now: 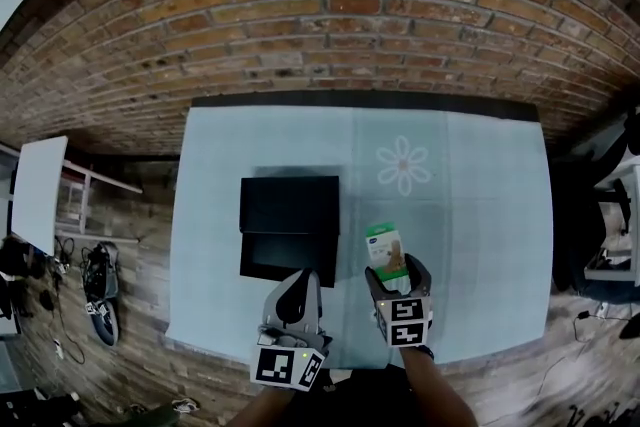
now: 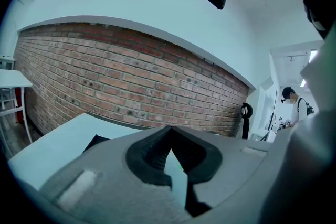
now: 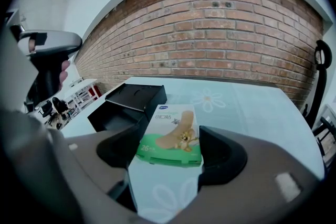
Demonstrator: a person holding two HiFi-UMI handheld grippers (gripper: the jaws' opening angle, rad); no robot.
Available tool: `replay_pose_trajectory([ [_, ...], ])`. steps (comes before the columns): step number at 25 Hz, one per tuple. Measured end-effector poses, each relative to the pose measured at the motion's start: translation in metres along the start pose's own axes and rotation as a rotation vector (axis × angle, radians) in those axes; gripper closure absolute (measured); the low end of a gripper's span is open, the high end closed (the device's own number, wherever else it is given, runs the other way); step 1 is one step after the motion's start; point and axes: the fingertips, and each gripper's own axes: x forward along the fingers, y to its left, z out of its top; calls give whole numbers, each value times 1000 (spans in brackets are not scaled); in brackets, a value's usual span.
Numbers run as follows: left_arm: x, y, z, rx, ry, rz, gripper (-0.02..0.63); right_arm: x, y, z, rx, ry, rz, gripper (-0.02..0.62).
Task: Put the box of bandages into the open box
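Right gripper (image 1: 397,270) with the box of bandages (image 3: 172,134) pinched between its jaws, near the open box (image 3: 128,105).

The bandage box is a flat carton, white on top with a blue logo, a tan plaster strip, a cartoon figure and a green band along the edge nearest the jaws. It lies tilted between the right jaws, gripped by its two sides, clear of the table (image 1: 480,215). The left gripper (image 2: 170,131) has its jaws pressed together with nothing in them. The black open box stands ahead and to the left of the right jaws, just ahead of the left ones. The table is pale blue with a white flower print (image 1: 404,165). Beyond it is a brick wall (image 1: 320,15).
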Motion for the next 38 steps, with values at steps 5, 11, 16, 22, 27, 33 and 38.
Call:
replay_pose_trajectory([
  [5,-11,21,6,-7,-10,16,604,-1,25,15,-34,-11,17,242],
  [11,-26,52,14,-15,-22,42,604,2,57,34,-73,-27,39,242],
  [16,-38,77,19,-28,-33,72,604,6,88,46,-93,-32,76,242],
  [22,-52,104,23,-38,-40,99,604,13,123,51,-129,-27,122,242],
  [27,-65,129,24,-51,-43,133,604,18,155,44,-160,-8,201,242],
  [33,-76,153,19,-61,-35,161,604,27,181,33,-175,23,245,242],
  [38,-81,169,12,-77,-25,176,604,34,193,28,-188,41,257,242],
])
